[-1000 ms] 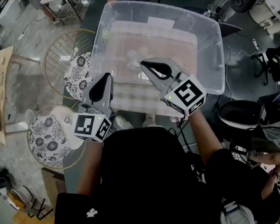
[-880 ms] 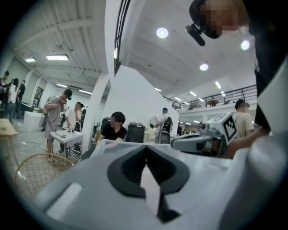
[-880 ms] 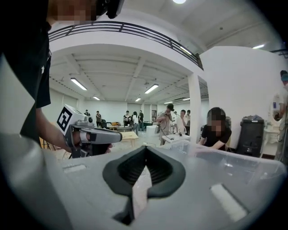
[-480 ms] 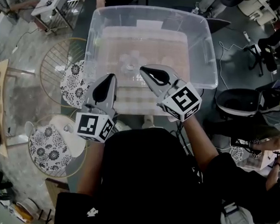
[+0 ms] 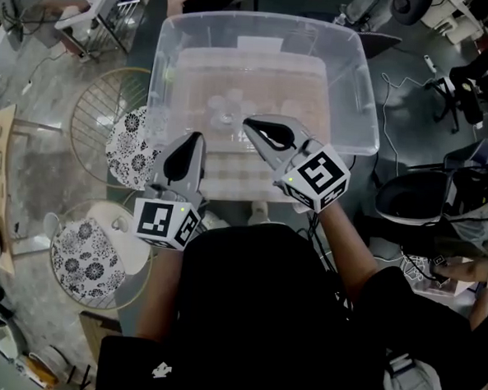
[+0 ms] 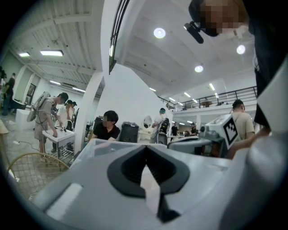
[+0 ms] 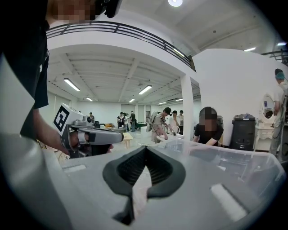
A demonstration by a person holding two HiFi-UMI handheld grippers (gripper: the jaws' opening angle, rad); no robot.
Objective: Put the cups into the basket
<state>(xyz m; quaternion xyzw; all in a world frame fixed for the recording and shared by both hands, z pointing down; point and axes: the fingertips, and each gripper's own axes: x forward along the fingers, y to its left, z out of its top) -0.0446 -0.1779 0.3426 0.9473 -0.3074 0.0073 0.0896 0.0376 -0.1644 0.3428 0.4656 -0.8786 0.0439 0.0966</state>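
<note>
A large clear plastic bin (image 5: 364,115) stands in front of me, and several clear cups (image 5: 224,108) show faintly on its floor. My right gripper (image 5: 248,121) hangs over the bin's near part, shut with nothing between its pads. My left gripper (image 5: 193,136) is at the bin's near left corner, outside the wall, also shut and holding nothing. In the left gripper view the left gripper (image 6: 145,148) points level across the bin's rim (image 6: 96,144). In the right gripper view the right gripper (image 7: 145,148) tilts slightly down over the bin (image 7: 234,157).
Two round gold wire frames with floral pads stand to the left, one far (image 5: 101,111) and one near (image 5: 84,250). A black chair (image 5: 409,196) is to the right. A person in black (image 6: 105,128) sits beyond the bin; others stand at tables further back.
Both grippers have shifted slightly beside the bin's near wall, and the head view has swung a little. Both stay shut and hold nothing. Little differs from half a second ago.
</note>
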